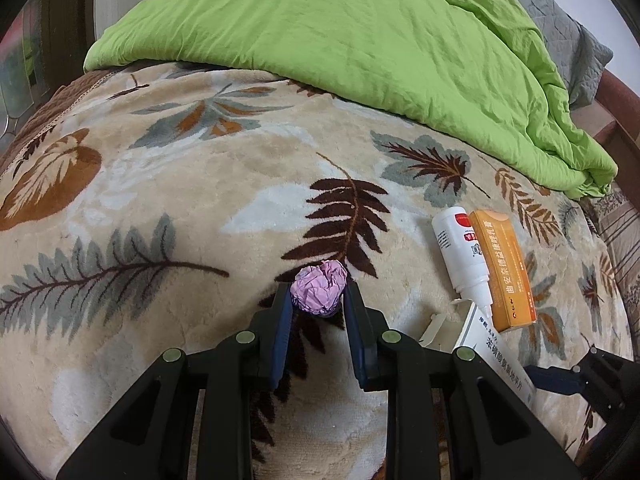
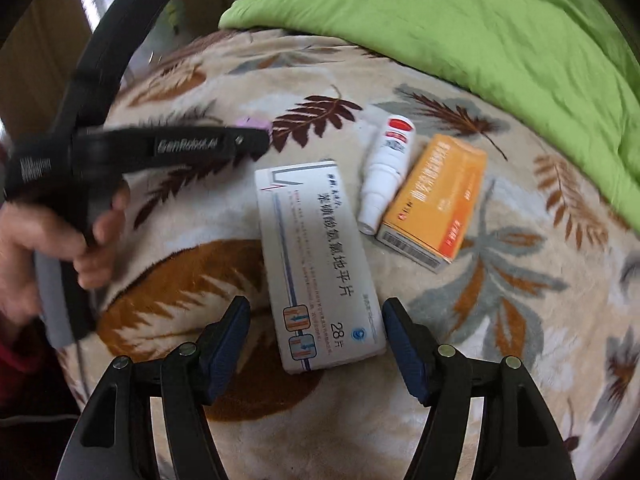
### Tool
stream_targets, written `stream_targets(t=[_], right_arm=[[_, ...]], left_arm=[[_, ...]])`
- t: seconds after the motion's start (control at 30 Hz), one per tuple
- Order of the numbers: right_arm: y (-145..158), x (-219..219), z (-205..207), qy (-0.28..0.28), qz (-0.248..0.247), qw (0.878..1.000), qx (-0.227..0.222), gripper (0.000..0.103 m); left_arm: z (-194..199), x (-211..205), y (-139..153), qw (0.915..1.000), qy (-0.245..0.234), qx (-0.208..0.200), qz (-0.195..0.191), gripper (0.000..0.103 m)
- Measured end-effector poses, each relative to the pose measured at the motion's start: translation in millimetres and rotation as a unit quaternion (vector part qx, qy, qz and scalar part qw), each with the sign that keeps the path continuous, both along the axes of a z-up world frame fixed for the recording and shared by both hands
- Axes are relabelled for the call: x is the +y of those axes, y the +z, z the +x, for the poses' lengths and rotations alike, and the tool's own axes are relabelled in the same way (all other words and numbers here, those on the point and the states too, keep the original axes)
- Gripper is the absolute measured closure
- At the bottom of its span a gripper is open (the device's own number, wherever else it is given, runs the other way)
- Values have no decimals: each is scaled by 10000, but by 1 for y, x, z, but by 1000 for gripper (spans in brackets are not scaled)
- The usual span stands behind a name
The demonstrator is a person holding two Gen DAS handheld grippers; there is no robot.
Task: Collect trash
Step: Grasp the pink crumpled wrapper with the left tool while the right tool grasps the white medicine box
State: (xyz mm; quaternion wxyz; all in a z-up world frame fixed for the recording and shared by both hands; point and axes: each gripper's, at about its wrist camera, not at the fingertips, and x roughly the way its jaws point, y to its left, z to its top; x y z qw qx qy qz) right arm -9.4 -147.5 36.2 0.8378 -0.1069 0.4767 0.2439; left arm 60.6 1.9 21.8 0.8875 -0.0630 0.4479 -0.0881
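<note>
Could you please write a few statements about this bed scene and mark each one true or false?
1. The left gripper has its fingers on either side of the pink paper ball. True.
2. The right gripper is shut on the white box. False: its jaws stand wide open, with the near end of the box between them.
3. The spray bottle lies between the white box and the orange box. True.
4. The paper ball rests on the green quilt. False: it sits on the leaf-patterned blanket.
5. The orange box stands upright. False: it lies flat.
</note>
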Motion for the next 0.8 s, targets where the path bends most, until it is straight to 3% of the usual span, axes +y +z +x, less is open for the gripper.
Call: stream_targets(t=[0.17, 0.23, 0.27, 0.47, 0.57, 0.67, 0.8], right_arm=[[-6, 1, 17, -205, 70, 9998, -20, 31], [-9, -4, 22, -412, 391, 9982, 164, 40], [-9, -1, 23, -498, 450, 9976, 184, 40], [8, -8, 0, -1180, 841, 9894, 41, 41], [28, -17, -21, -1842, 1223, 9747, -321, 41], [50, -23, -41, -2502, 1270, 9567, -772, 41], [52, -23, -57, -3011, 1270, 9398, -1001, 41]], left_arm=[[0, 2, 1, 10000, -9, 0, -35, 78], [0, 2, 1, 10000, -6, -3, -45, 78], [0, 2, 1, 10000, -2, -4, -58, 78], [-2, 3, 6, 9999, 1, -83, -107, 78], [-5, 1, 11, 9998, -18, -179, -64, 78], [-9, -2, 15, 9996, -51, -277, -8, 78], [-16, -9, 21, 9989, -147, -426, 116, 78]])
